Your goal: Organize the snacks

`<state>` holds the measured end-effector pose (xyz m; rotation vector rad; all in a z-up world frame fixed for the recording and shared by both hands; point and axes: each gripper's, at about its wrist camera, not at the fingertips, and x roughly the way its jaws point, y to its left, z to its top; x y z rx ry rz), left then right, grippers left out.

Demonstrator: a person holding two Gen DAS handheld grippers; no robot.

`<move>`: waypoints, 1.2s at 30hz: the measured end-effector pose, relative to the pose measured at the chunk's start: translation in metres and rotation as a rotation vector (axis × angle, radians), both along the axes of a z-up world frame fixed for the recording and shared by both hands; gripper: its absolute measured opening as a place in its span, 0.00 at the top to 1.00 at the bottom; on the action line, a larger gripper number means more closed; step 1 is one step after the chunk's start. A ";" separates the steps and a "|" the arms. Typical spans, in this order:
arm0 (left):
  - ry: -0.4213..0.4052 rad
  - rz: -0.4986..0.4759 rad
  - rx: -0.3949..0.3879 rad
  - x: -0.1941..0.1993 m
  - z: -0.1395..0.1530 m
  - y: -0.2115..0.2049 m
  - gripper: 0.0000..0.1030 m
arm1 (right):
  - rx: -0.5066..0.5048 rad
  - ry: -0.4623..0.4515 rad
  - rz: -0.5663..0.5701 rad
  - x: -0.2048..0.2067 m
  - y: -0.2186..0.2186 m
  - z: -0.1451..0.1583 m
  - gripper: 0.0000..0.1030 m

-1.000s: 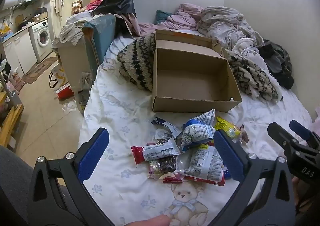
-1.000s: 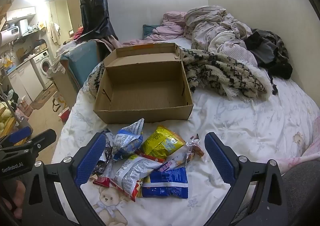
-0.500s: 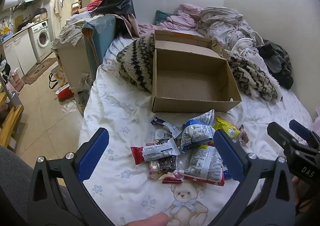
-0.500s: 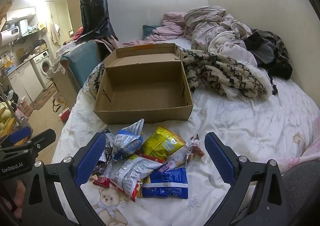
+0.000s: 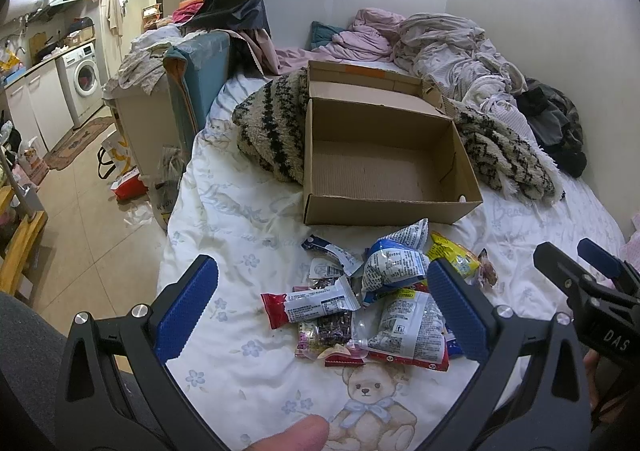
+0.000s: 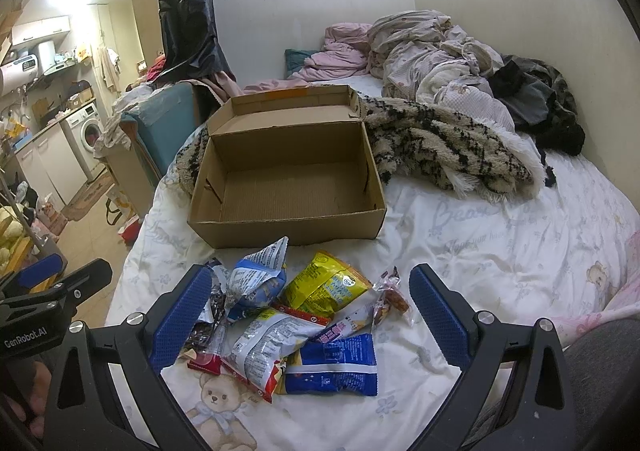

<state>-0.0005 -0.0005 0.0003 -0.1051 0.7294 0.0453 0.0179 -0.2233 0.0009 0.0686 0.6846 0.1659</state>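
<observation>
left gripper [image 5: 322, 301]: spread, holding nothing | right gripper [image 6: 310, 309]: spread, holding nothing | snack pile [image 6: 288, 315]: on bedsheet [image 6: 480, 251] | cardboard box [image 6: 288, 187]: open, just behind pile

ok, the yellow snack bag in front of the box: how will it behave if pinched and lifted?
The yellow snack bag looks puffed and crinkled, so probably light and floppy, denting under the pads. Its glossy film may be slippery. It overlaps the red-edged packet, which might shift.
</observation>
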 end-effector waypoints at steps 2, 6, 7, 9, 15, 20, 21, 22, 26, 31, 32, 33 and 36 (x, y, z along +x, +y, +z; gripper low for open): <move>0.001 0.000 -0.002 0.000 0.000 0.000 0.00 | 0.000 0.000 0.001 0.000 0.000 0.000 0.02; 0.000 0.003 0.000 0.000 0.000 0.000 0.00 | 0.001 0.000 -0.001 0.000 0.000 0.000 0.02; 0.000 0.002 -0.001 0.000 0.000 0.000 0.00 | 0.001 0.000 -0.001 0.000 0.000 0.000 0.02; -0.001 0.002 -0.002 0.000 0.000 0.000 0.00 | 0.000 0.000 0.000 0.000 0.000 0.000 0.02; 0.000 0.000 0.000 0.000 0.000 0.000 0.00 | 0.001 0.001 -0.002 0.000 0.001 0.000 0.02; -0.001 0.002 0.000 0.000 0.009 -0.001 0.00 | 0.001 0.000 -0.001 0.000 0.001 0.000 0.02; -0.001 0.002 0.000 0.000 0.009 -0.001 0.00 | 0.001 0.001 -0.001 0.000 0.001 0.000 0.02; -0.001 0.002 0.001 0.000 0.009 -0.001 0.00 | 0.001 0.001 -0.001 0.000 0.000 0.000 0.02; -0.001 0.001 0.002 0.000 0.009 -0.001 0.00 | 0.002 0.001 -0.002 0.000 0.000 0.000 0.02; -0.001 0.005 0.003 0.000 0.008 -0.001 0.00 | 0.002 0.001 -0.001 0.000 0.000 0.000 0.02; 0.000 0.006 0.002 0.000 0.009 0.000 0.00 | 0.001 0.001 -0.001 0.000 0.000 0.000 0.02; 0.001 0.007 0.001 -0.001 0.011 0.000 0.00 | 0.001 0.001 -0.001 0.000 0.000 0.000 0.02; -0.002 0.006 0.005 -0.001 0.010 0.000 0.00 | 0.001 0.002 -0.001 0.000 0.000 0.000 0.02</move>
